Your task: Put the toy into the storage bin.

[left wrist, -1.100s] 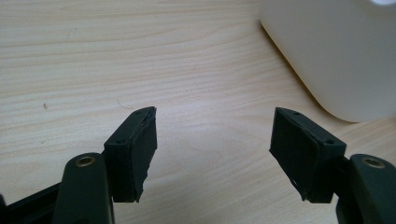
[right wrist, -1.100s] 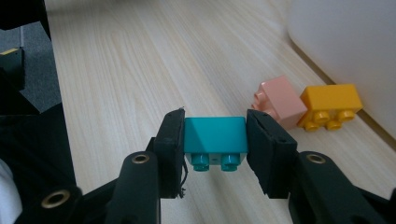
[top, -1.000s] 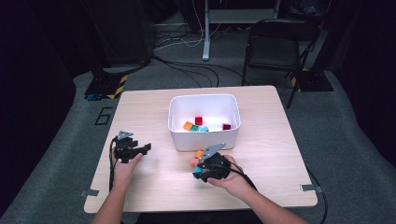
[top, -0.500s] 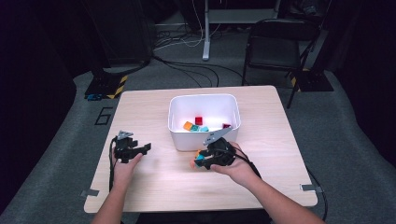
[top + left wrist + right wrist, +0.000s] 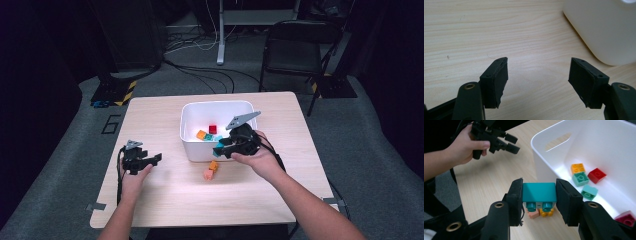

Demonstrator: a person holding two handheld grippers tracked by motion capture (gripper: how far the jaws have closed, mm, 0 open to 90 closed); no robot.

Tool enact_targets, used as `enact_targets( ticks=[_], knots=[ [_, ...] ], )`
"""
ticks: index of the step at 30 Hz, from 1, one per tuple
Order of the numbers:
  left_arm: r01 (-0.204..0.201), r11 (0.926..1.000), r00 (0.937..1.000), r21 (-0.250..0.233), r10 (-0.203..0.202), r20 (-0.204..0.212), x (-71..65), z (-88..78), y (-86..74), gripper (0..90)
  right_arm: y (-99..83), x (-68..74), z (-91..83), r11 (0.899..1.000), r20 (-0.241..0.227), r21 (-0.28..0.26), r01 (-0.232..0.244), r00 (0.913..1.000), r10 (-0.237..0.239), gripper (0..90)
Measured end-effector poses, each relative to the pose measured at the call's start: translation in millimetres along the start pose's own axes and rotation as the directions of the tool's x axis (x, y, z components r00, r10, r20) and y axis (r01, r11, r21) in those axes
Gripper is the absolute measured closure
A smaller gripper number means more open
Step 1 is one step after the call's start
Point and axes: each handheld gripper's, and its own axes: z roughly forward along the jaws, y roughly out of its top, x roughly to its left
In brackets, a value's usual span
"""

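Right gripper (image 5: 539, 195) pinches our teal brick (image 5: 539, 192) by its two ends, above the table at the white bin's (image 5: 192, 147) near wall. We see its studs pointing down, long axis level across the pads. Bin holds orange, red and teal bricks (image 5: 580, 179). Left gripper (image 5: 538, 80) is spread wide, holding nothing, near the bin's corner.
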Motion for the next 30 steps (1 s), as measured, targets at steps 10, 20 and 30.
enact_targets(
  ticks=[10, 20, 30],
  knots=[
    [0.001, 1.0000, 1.0000, 0.003, -0.001, 0.004, 0.4, -0.3, 0.3, 31.6, 21.6, -21.7, -6.6, 1.000, 0.077, -0.017, -0.011, 0.9970, 0.013, 58.2],
    [0.001, 1.0000, 1.0000, -0.002, -0.001, 0.005, 0.9, -0.9, 0.5, 31.6, 38.1, -41.3, 1.6, 0.999, 0.128, -0.021, -0.032, 0.9911, 0.035, 58.2],
    [0.001, 1.0000, 1.0000, 0.000, -0.001, 0.007, 1.4, -0.8, 0.6, 31.6, 54.9, -57.2, 17.3, 0.999, 0.164, -0.021, -0.046, 0.9852, 0.049, 58.2]
  ],
)
